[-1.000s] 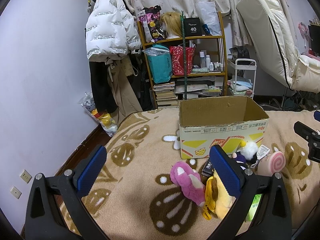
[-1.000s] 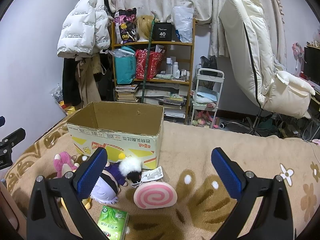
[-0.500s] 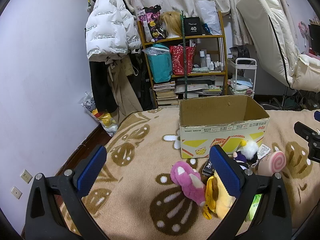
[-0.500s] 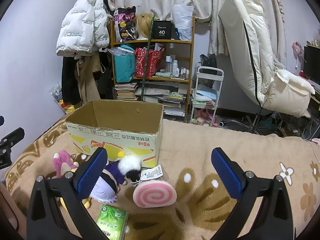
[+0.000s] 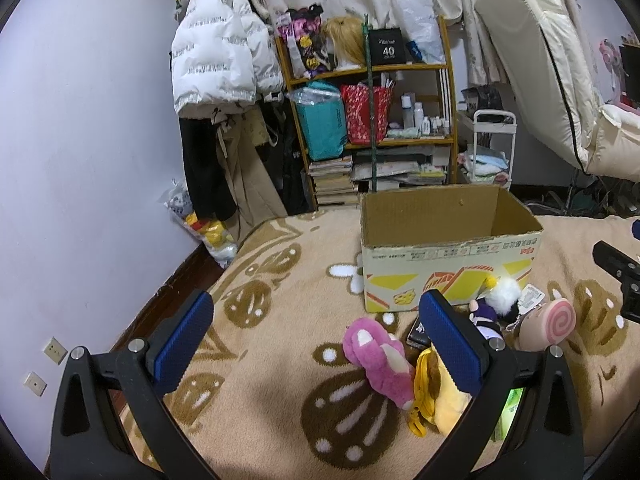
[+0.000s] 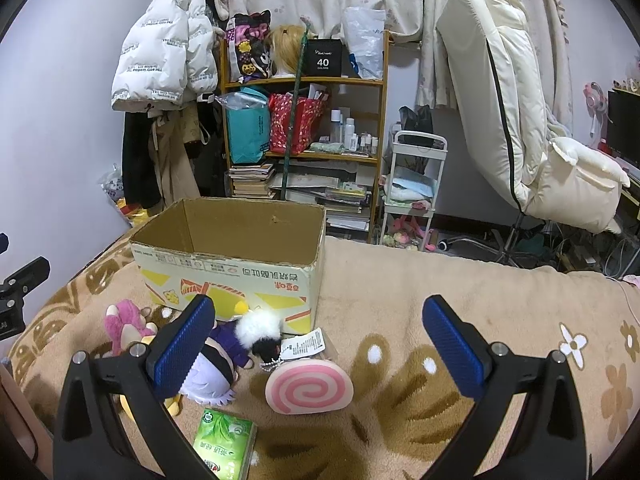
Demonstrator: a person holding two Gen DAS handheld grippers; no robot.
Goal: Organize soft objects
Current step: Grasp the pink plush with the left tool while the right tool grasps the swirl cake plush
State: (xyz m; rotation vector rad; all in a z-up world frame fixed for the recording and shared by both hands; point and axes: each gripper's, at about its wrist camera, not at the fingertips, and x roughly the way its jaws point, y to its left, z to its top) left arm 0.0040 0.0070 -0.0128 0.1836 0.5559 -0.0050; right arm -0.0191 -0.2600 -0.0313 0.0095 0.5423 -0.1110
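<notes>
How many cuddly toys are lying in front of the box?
4: pink plush, yellow plush, purple-and-white doll, pink swirl cushion. Others may be hidden behind the left gripper.

Soft, even indoor light fills both views, fairly bright, without harsh glare. Beneath each hand-held gripper a dim shadow falls on the tan patterned fleece blanket (image 5: 280, 360). Fisheye distortion bends the lilac wall (image 5: 80, 160) and black corners vignette each frame. Focus stays sharp throughout.

Plush toys (image 6: 224, 356) heaped on blanket before open cardboard box (image 6: 232, 264).
</notes>
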